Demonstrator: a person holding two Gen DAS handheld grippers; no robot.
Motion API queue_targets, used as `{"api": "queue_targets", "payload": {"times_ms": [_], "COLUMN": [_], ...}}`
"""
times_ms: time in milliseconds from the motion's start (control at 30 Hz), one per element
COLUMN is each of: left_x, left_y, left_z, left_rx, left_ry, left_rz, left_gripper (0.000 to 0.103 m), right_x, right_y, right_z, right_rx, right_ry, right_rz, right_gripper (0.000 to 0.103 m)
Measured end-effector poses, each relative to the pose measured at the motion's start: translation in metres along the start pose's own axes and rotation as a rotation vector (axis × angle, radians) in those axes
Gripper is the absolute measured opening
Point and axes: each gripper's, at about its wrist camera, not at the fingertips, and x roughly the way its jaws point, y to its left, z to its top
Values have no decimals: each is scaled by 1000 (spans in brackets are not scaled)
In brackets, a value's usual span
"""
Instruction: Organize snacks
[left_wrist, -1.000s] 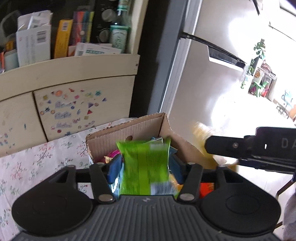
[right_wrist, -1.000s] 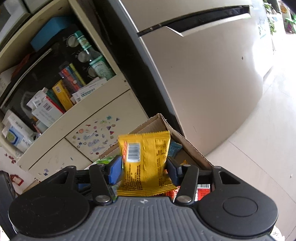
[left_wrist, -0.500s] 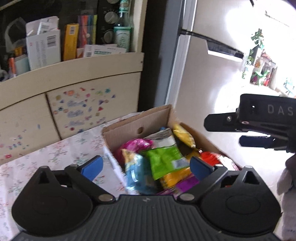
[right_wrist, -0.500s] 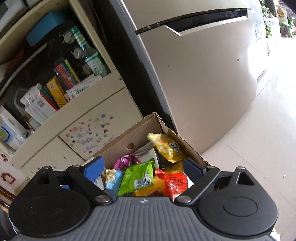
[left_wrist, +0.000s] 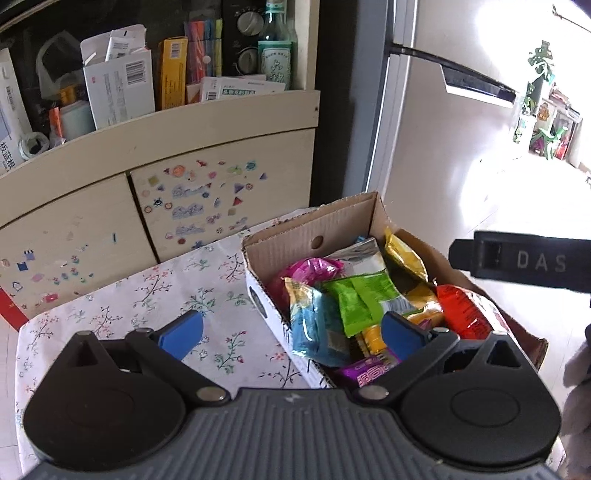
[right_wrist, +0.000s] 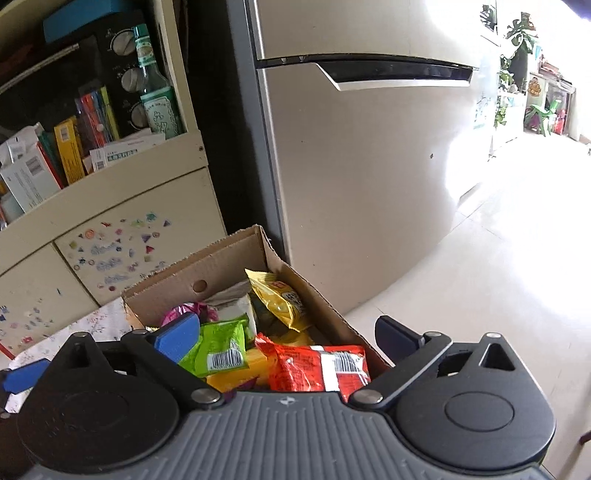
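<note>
Only the left view shows the floral-clothed bench (left_wrist: 155, 295); crinkly packets (right_wrist: 317, 363) fill the cardboard box (left_wrist: 314, 225), both grippers' jaws apart, empty.

You see a brown cardboard box (left_wrist: 343, 229) on a white tablecloth (left_wrist: 155, 295) with a small flower pattern. Inside it you have a green packet (left_wrist: 356, 299), a light blue packet (left_wrist: 314, 328), a yellow packet (right_wrist: 279, 299), a red-orange packet (right_wrist: 317, 367) and a pink packet (left_wrist: 306, 269). Your finger pads (left_wrist: 183, 332) are blue.
</note>
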Motion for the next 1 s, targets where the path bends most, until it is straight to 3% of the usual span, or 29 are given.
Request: {"api": "queue_targets", "payload": {"times_ms": [333, 667, 1000], "left_x": [-5, -8, 0], "left_y": [-3, -2, -2], "left_z": [1, 1, -1], "left_rx": [18, 27, 12], "left_ry": [30, 67, 113], "left_rz": [3, 29, 51], "left_gripper": [102, 102, 102], "right_x": [-12, -18, -14], "right_y": [5, -14, -10], "right_z": [-3, -16, -24], "right_rx": [-75, 44, 28], "right_ry": [25, 112, 172], "right_rz": [-132, -121, -124], "right_gripper": [103, 103, 103]}}
